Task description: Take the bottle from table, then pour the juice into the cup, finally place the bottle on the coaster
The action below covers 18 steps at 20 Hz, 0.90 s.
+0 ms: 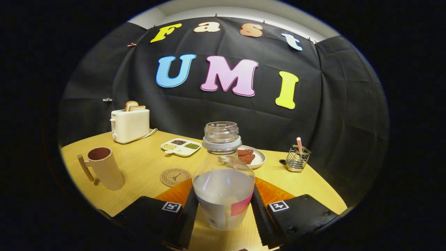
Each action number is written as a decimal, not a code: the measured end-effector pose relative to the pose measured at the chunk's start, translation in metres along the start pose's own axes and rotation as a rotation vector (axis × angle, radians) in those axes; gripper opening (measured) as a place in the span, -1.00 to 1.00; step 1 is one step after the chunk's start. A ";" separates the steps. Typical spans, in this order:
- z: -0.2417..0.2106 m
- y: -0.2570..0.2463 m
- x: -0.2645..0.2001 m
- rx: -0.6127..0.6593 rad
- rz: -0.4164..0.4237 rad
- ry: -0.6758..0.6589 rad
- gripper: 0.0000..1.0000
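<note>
Fingers (223,209) apparently clamped on capless bottle (223,181), label unreadable.

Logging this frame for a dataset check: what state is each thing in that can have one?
bottle: upright, uncapped, part full of pale liquid, held between the tongs
cup: upright on the table, looks empty
coaster: bare, beside the bottle
toaster: toast sticking up from the slots
divided tray: compartments filled
plate: holds reddish pieces
wire holder: upright, one stick inside
</note>
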<state>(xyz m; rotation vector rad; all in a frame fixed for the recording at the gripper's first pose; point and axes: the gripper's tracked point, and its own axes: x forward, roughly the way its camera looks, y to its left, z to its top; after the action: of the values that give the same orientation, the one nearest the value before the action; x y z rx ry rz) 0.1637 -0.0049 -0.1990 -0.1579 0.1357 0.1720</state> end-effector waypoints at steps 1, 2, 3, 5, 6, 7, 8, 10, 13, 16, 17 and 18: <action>0.008 0.004 0.001 -0.012 0.011 -0.006 0.51; 0.016 0.009 0.002 -0.028 0.021 -0.014 0.51; 0.024 0.014 0.003 -0.048 0.033 -0.022 0.51; 0.042 0.027 0.006 -0.092 0.058 -0.044 0.51; 0.050 0.034 0.008 -0.120 0.070 -0.051 0.50; 0.056 0.043 0.010 -0.152 0.083 -0.057 0.51; 0.059 0.050 0.011 -0.190 0.093 -0.061 0.51; 0.067 0.062 0.013 -0.287 0.098 -0.078 0.51; 0.074 0.076 0.017 -0.440 0.104 -0.090 0.51; 0.060 0.090 0.020 -0.562 0.136 -0.056 0.51; 0.054 0.094 0.019 -0.593 0.150 -0.038 0.51; 0.050 0.098 0.018 -0.624 0.159 -0.024 0.51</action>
<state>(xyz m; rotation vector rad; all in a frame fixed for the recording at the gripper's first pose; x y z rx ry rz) 0.1697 0.1019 -0.1669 -0.7681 0.0663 0.3717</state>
